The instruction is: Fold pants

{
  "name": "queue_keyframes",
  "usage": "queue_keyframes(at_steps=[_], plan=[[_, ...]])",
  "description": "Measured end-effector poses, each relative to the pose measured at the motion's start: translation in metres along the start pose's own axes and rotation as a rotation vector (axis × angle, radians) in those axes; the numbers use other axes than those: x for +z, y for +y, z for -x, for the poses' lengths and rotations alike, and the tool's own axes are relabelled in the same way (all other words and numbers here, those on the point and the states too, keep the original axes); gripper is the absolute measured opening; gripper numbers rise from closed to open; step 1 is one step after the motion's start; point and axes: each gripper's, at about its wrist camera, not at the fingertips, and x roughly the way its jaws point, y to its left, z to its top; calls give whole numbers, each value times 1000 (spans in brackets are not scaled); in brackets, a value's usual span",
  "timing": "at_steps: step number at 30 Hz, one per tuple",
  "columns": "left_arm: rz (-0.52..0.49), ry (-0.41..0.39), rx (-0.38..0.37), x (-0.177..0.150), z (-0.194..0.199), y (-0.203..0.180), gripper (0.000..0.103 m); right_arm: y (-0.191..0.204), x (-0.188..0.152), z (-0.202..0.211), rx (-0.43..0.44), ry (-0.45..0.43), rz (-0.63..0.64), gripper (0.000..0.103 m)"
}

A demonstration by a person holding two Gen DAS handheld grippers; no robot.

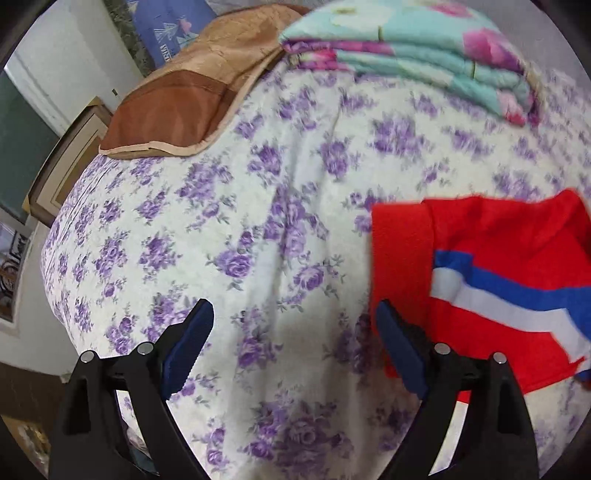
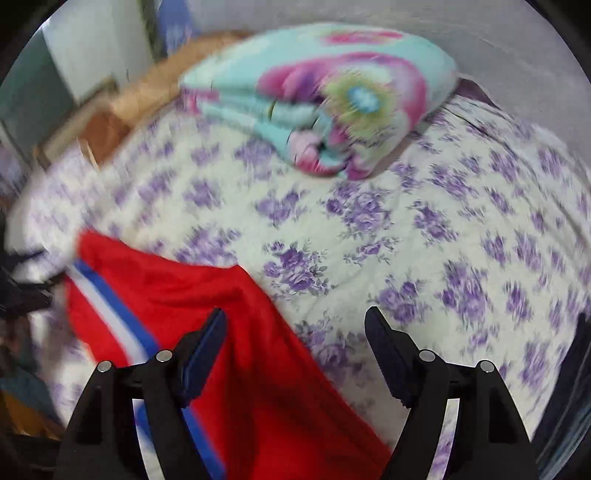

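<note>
Left tool (image 1: 295, 343) agape, pillow (image 1: 177, 107) — left view only

A bed covered in a white quilted bedspread with purple flower print (image 1: 280, 206) fills both views. At its far end, against a pale grey textured wall (image 2: 498, 33), lies a folded turquoise blanket with pink flowers (image 1: 417, 55). Left of that blanket rests a tan and brown satin pillow (image 1: 192, 96). Beyond the pillow, off the bed's left edge, stand a white wall (image 1: 70, 55) and a wooden framed piece (image 1: 70, 155), blurred.
</note>
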Motion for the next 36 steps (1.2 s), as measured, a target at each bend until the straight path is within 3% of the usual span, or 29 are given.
queue_keyframes(at_steps=[1, 5, 10, 14, 17, 20, 24, 29, 32, 36], plan=[[5, -12, -7, 0, 6, 2, 86, -4, -5, 8, 20, -4, -5, 76], [10, -17, -35, -7, 22, 2, 86, -23, -40, 22, -35, 37, -10, 77], [48, 56, -94, -26, 21, -1, 86, -74, -111, 29, -171, 97, -215, 78], [181, 158, -226, -36, 18, 5, 86, -97, -152, 46, -194, 64, -391, 79], [243, 178, -327, -39, 20, 1, 86, -98, -163, 51, -198, 48, -406, 80], [263, 181, -366, -34, 20, -9, 85, -90, -166, 61, -197, 15, -403, 85], [284, 251, -492, -25, 4, -30, 69, -78, -175, 78, -217, -27, -370, 86], [360, 327, -485, -20, -28, -33, 68, -77, -202, 111, -252, -75, -403, 87], [437, 399, -489, -23, -50, -31, 68, -89, -234, 131, -287, -102, -493, 88], [467, 408, -469, -20, -51, -42, 74, -103, -269, 141, -317, -109, -612, 88]])
